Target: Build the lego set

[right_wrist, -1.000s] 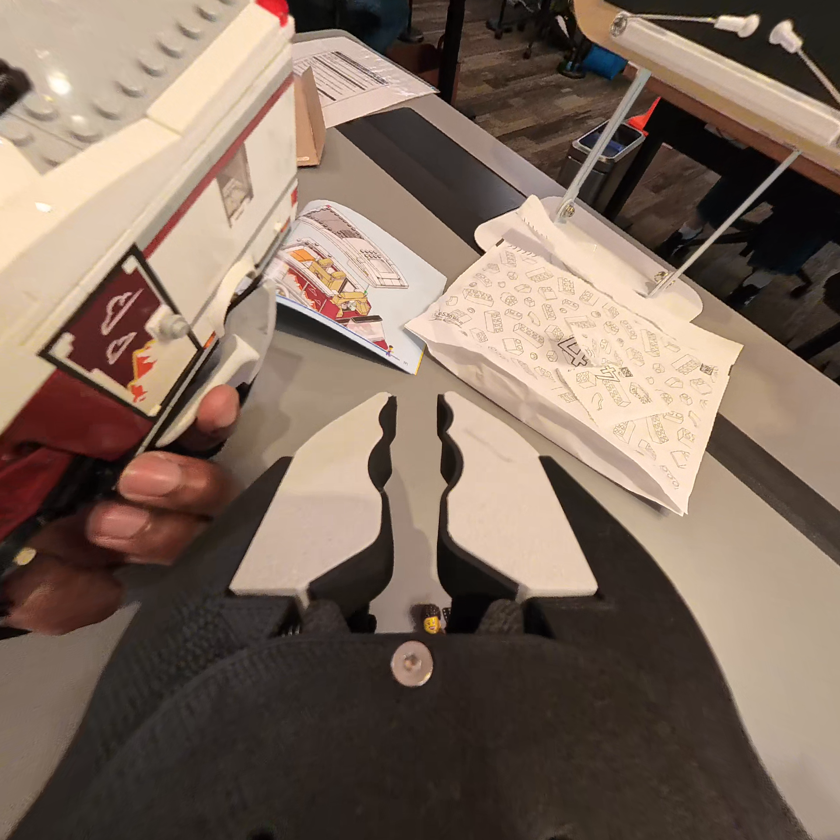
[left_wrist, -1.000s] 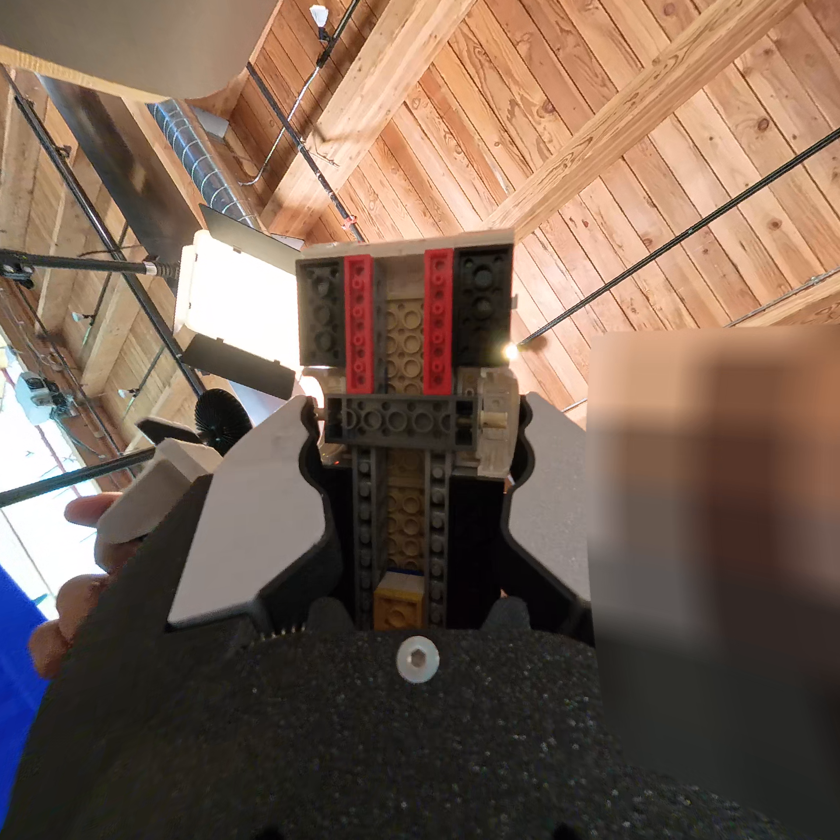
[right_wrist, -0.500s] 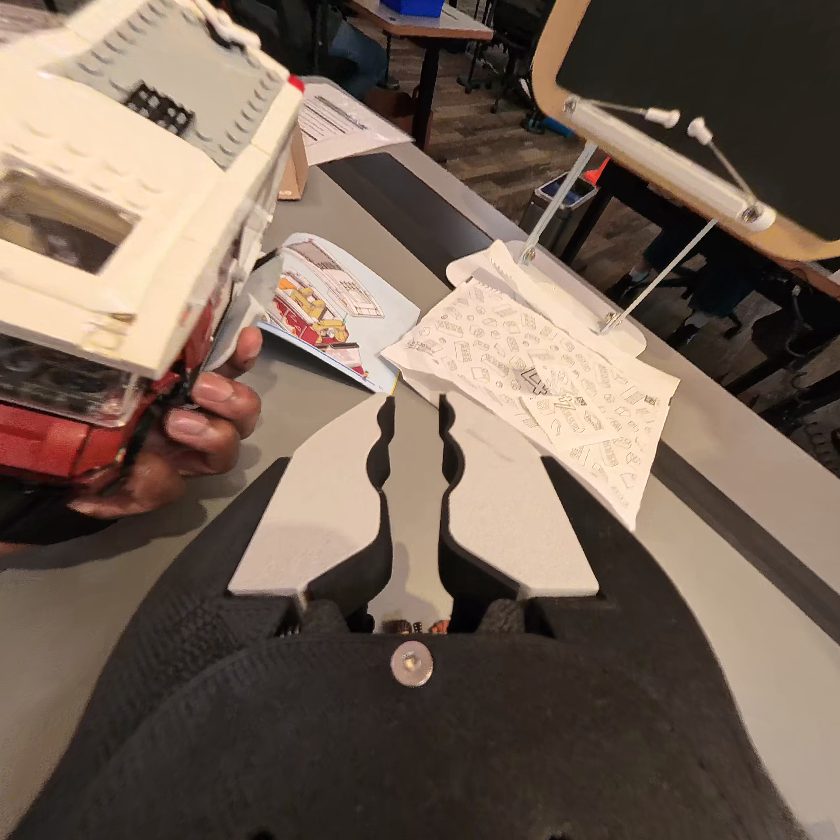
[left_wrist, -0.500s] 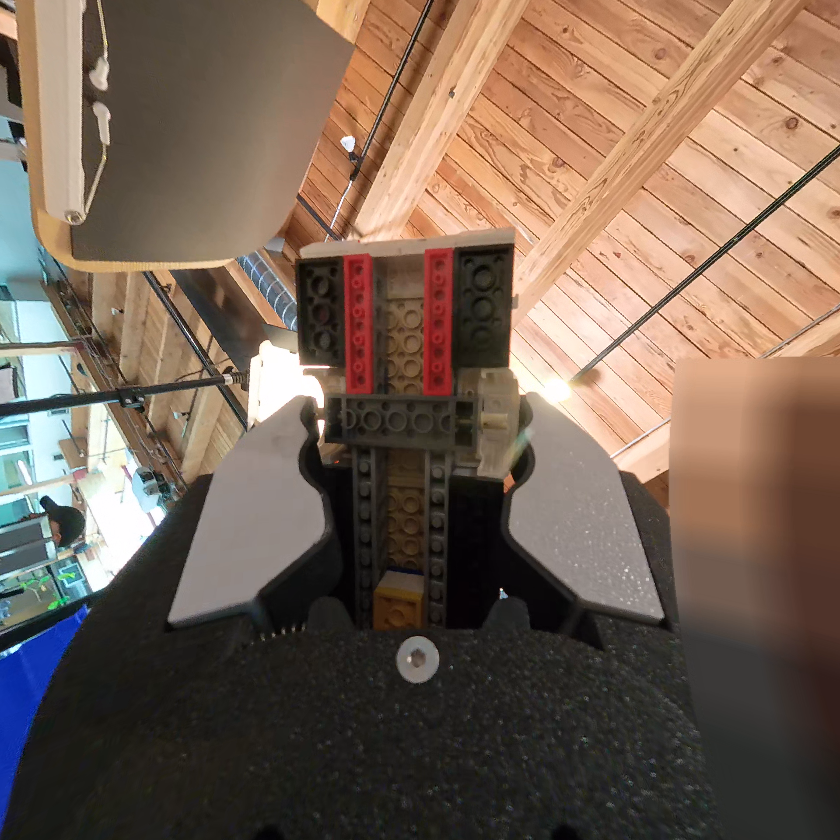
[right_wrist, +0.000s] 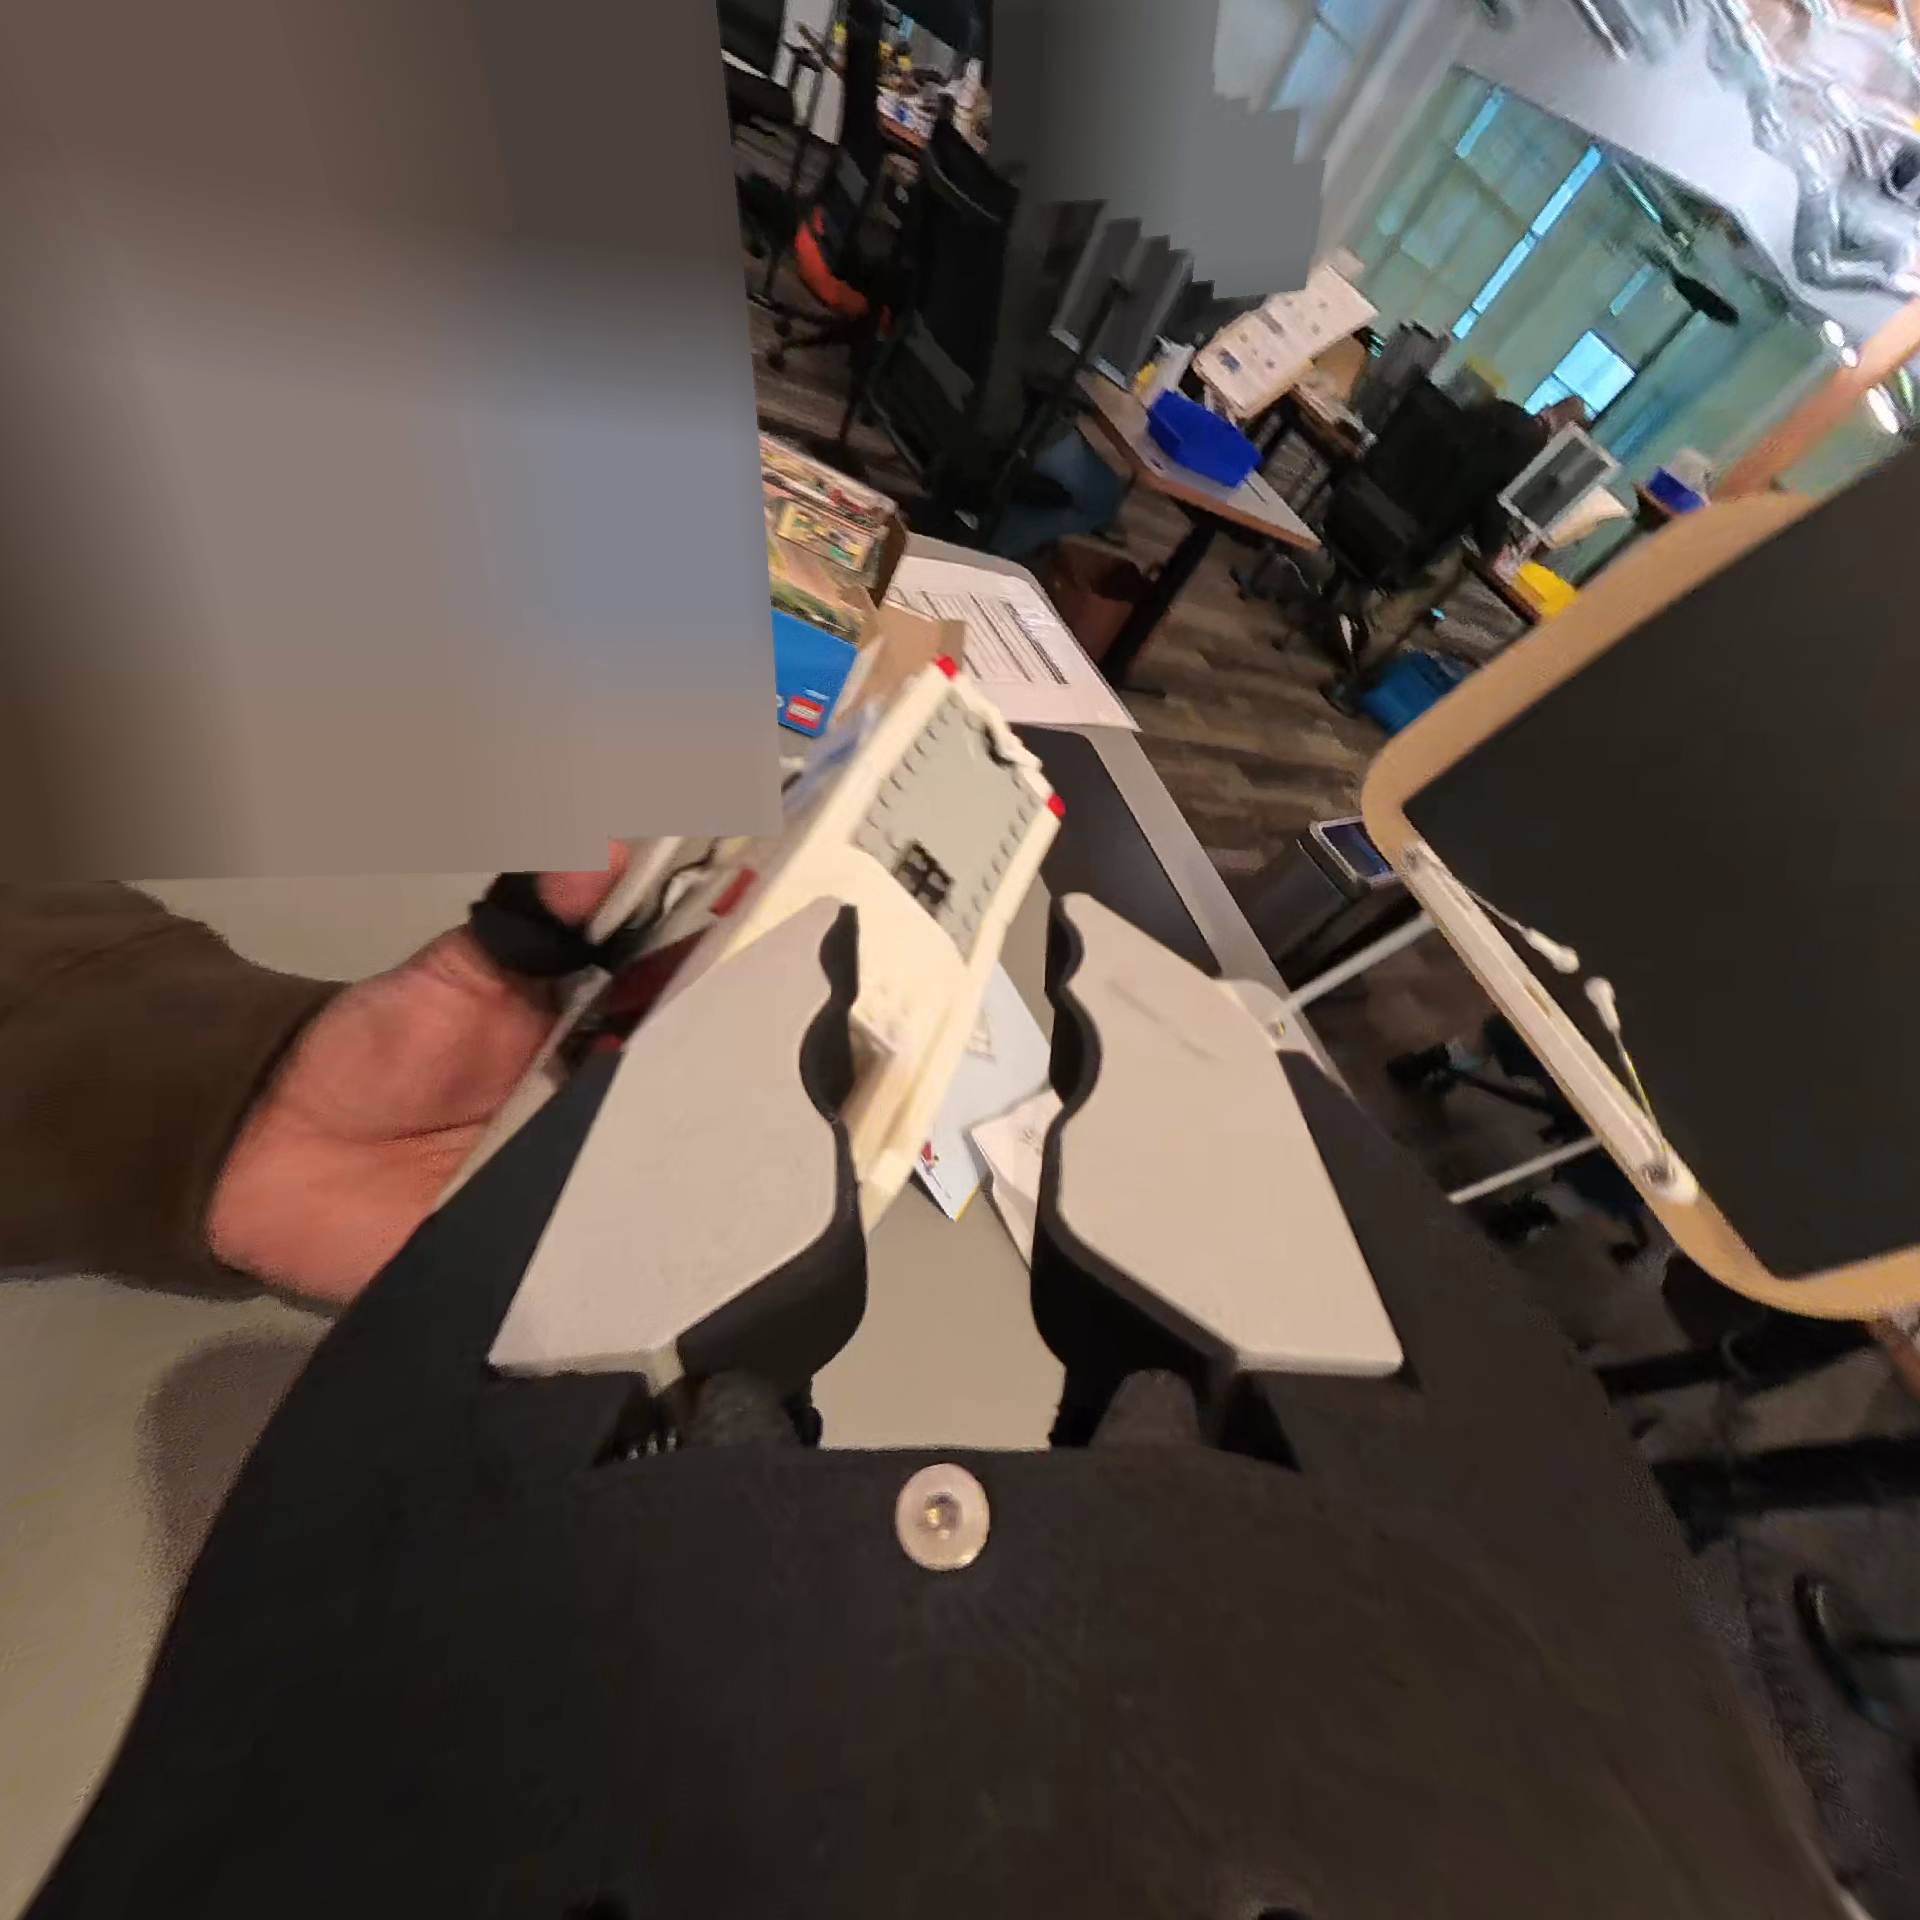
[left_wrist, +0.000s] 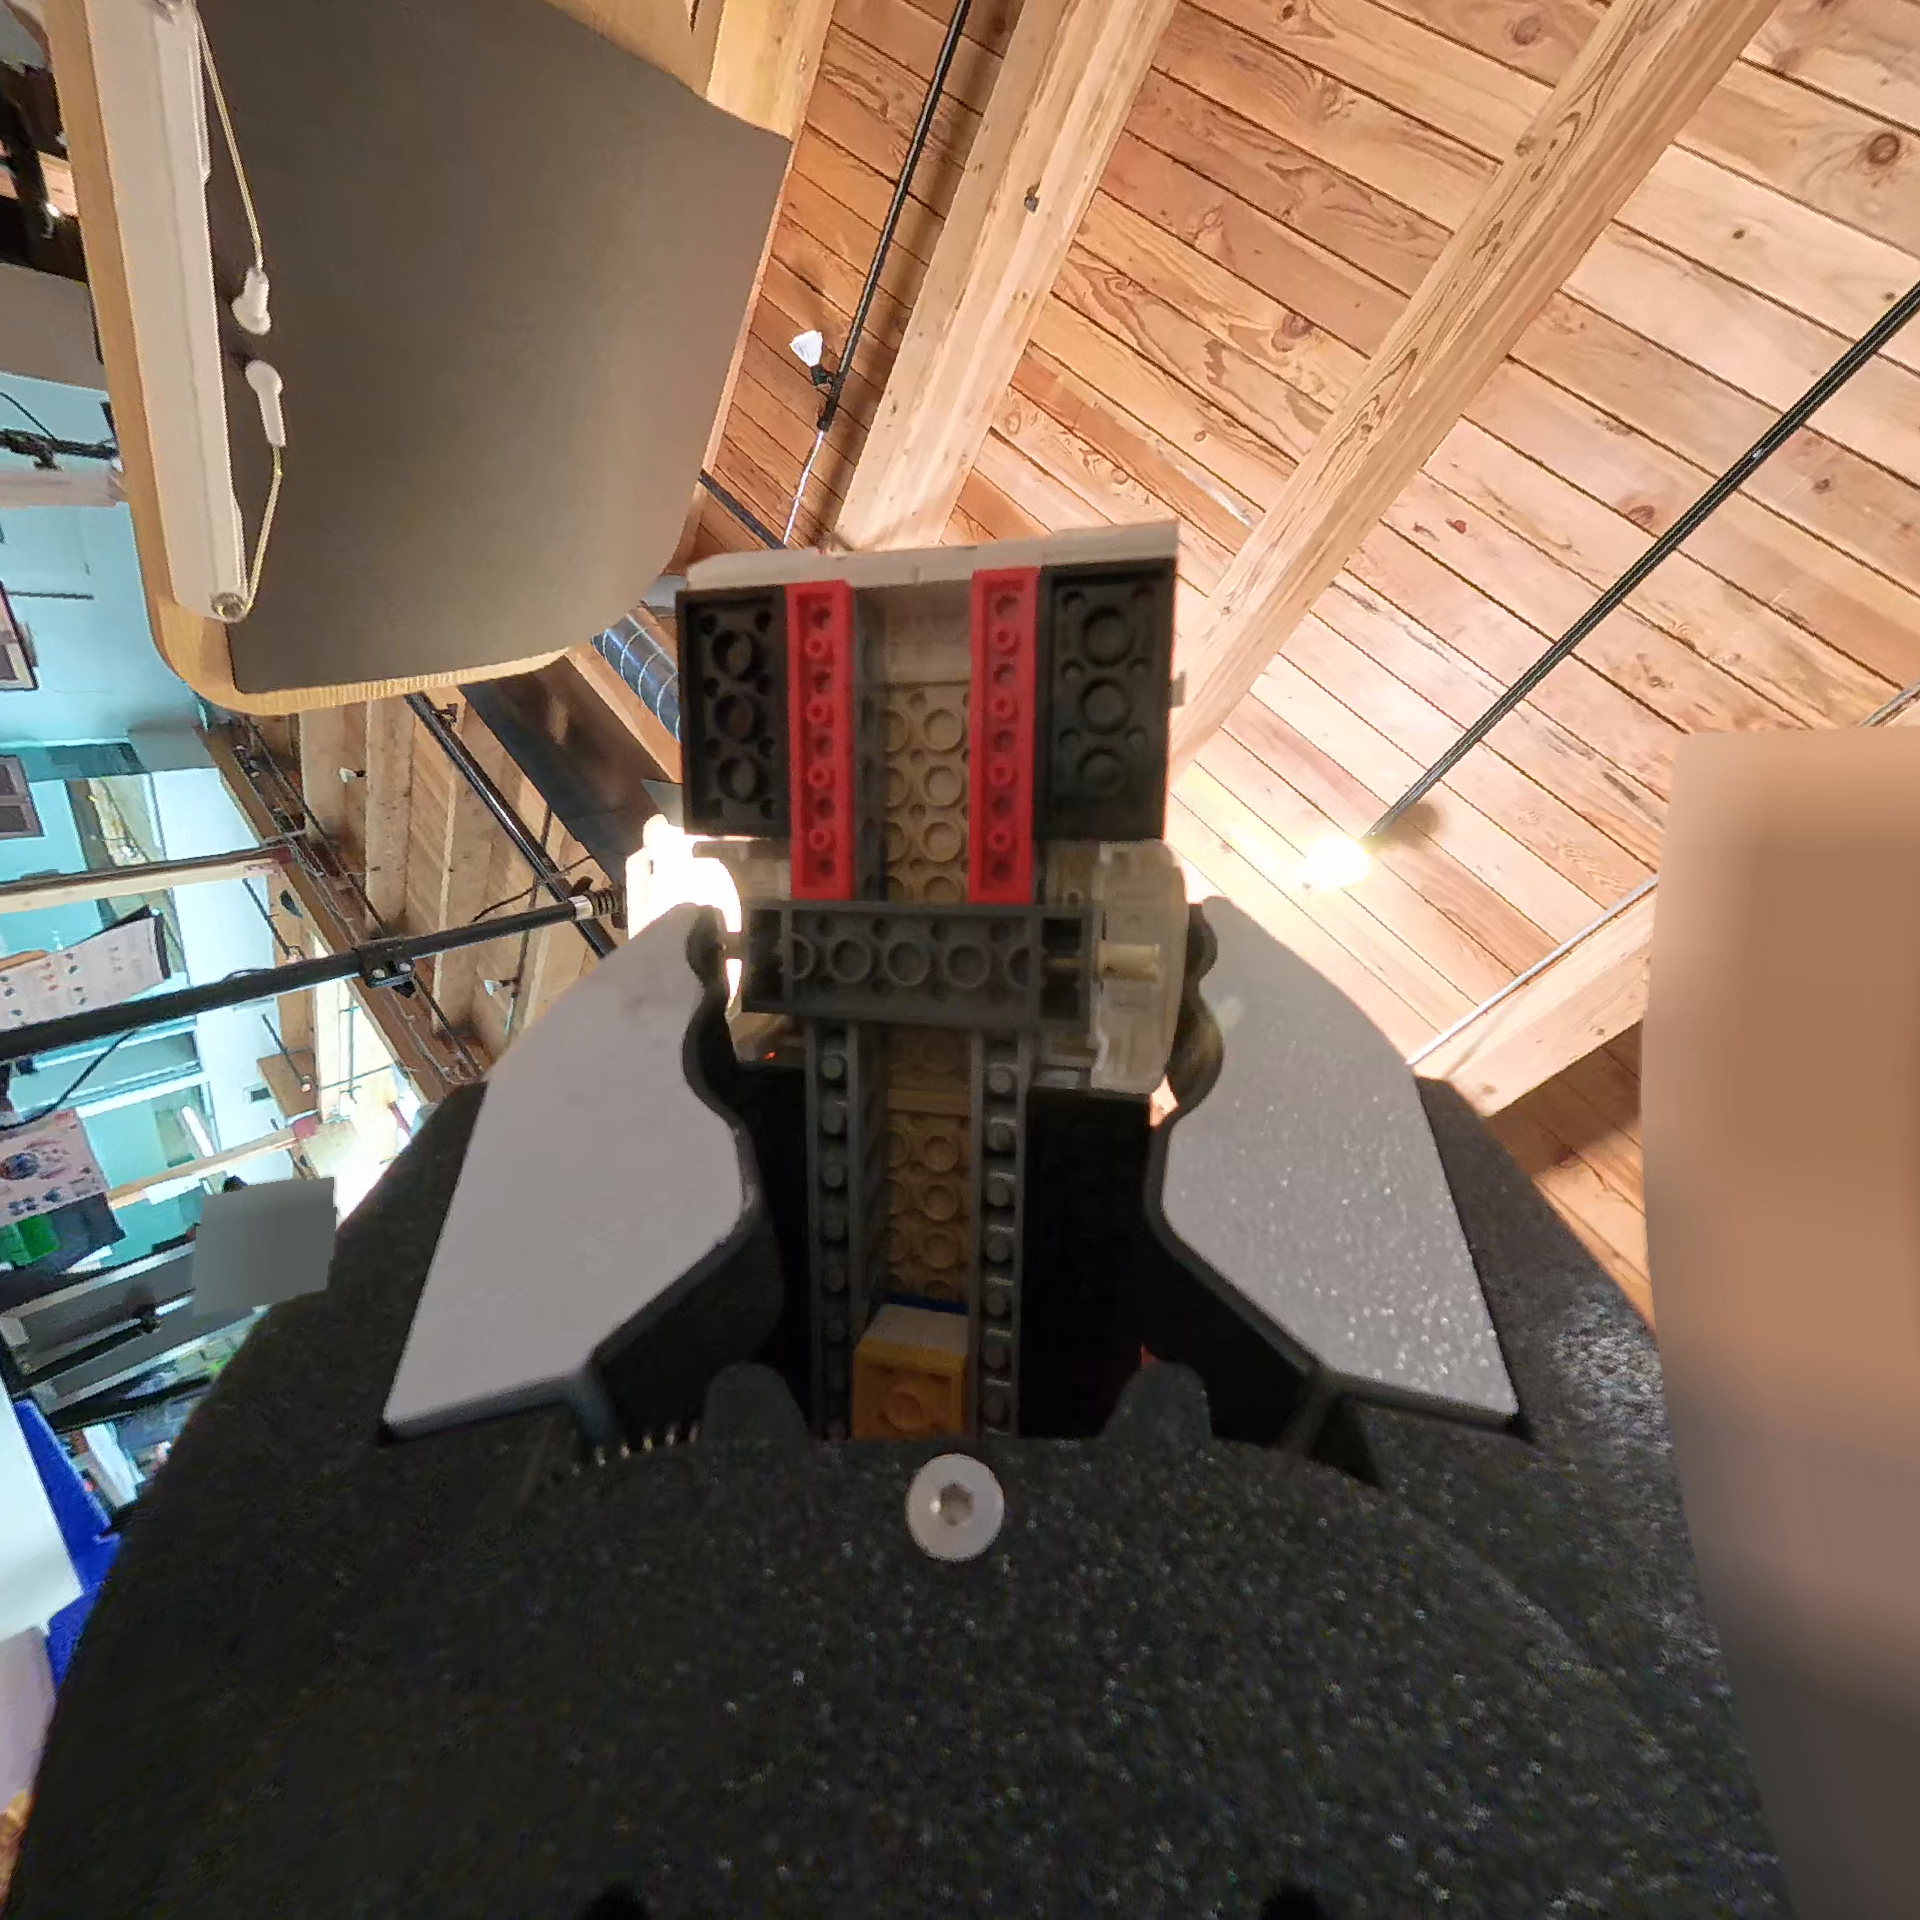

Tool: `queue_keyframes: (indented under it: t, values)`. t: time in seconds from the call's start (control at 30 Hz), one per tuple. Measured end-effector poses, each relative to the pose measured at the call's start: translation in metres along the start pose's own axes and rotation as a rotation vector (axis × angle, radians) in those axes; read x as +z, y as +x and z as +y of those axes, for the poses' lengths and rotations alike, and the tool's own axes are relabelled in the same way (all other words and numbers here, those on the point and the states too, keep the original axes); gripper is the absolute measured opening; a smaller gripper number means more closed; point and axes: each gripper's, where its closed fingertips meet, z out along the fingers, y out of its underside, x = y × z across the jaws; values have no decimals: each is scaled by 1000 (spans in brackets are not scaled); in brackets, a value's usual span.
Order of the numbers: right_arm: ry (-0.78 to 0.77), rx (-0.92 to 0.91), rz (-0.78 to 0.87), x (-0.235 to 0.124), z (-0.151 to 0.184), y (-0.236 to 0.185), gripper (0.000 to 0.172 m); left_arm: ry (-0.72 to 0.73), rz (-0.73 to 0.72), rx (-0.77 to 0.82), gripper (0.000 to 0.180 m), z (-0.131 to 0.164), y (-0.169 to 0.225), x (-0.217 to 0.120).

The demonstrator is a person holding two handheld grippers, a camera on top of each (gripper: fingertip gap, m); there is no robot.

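Left wrist view: left gripper (left_wrist: 951, 961) jaws wide, clamped across the underside of a brick-built model (left_wrist: 925, 790), pointed up at a wood ceiling (left_wrist: 1351, 312). Right wrist view: a hand (right_wrist: 353, 1101) at left holds the model's cream roof (right_wrist: 935, 831); its edge sits between the right gripper's (right_wrist: 951, 997) partly open jaws, right pad clear. Grey table (right_wrist: 935, 1340) below.

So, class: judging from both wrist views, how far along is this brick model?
Done: the cream, red and black brick vehicle model has a plated underside and a studded grey roof panel. In hand: the left gripper clamps its sides; the right gripper is open, the roof's edge between its fingers without being pinched. Left: one wheel arch shows a bare axle pin; an illustrated booklet lies on the grey table.
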Motion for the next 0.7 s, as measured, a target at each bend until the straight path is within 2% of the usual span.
queue_keyframes:
  t: [0.13,0.37,0.7]
  values:
    - [-72,-96,-54,9,3,-27,49,19,-7,76,83,-8,4,1]
    - [-211,-270,19,30,19,-42,57,29,-3,154,83,-14,9,2]
    - [-268,-330,70,43,31,-41,48,26,1,171,83,-12,10,3]
